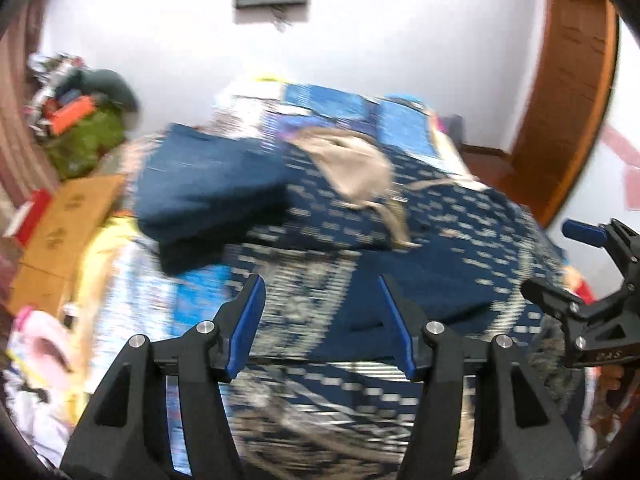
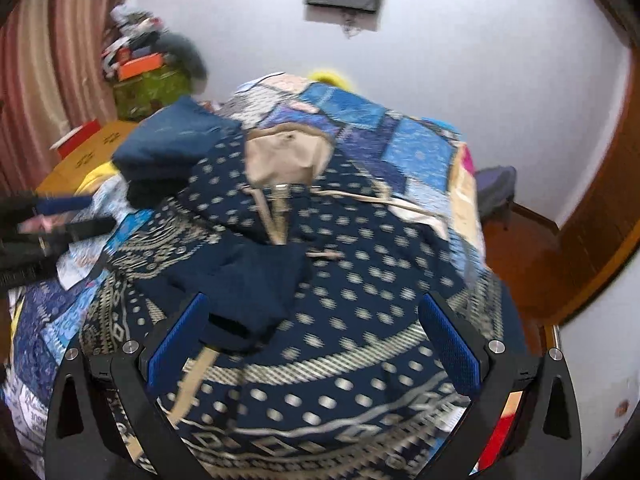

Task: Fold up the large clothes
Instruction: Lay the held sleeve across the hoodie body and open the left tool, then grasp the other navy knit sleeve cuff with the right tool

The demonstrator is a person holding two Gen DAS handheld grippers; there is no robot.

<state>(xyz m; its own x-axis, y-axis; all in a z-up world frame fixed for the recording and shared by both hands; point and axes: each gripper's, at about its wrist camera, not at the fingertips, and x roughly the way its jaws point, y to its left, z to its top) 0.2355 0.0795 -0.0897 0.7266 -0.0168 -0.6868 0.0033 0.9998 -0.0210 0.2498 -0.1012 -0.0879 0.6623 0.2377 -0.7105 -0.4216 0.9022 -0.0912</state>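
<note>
A large navy garment with a cream dot and border print (image 1: 400, 276) (image 2: 360, 320) lies spread on the bed, with a beige lining and strings (image 1: 356, 168) (image 2: 280, 160) showing near its far end. My left gripper (image 1: 322, 320) is open and empty, just above the garment's near left part. My right gripper (image 2: 316, 344) is open wide and empty over the garment's near edge. It also shows in the left wrist view (image 1: 592, 272) at the right. The left gripper shows in the right wrist view (image 2: 60, 216) at the left edge. Both views are motion-blurred.
A folded plain navy pile (image 1: 208, 196) (image 2: 176, 148) sits at the bed's far left. A blue patchwork bedspread (image 1: 340, 100) (image 2: 400, 144) covers the bed. Cardboard boxes (image 1: 68, 224) and clutter (image 1: 88, 120) stand at the left. A wooden door (image 1: 568, 92) stands at the right.
</note>
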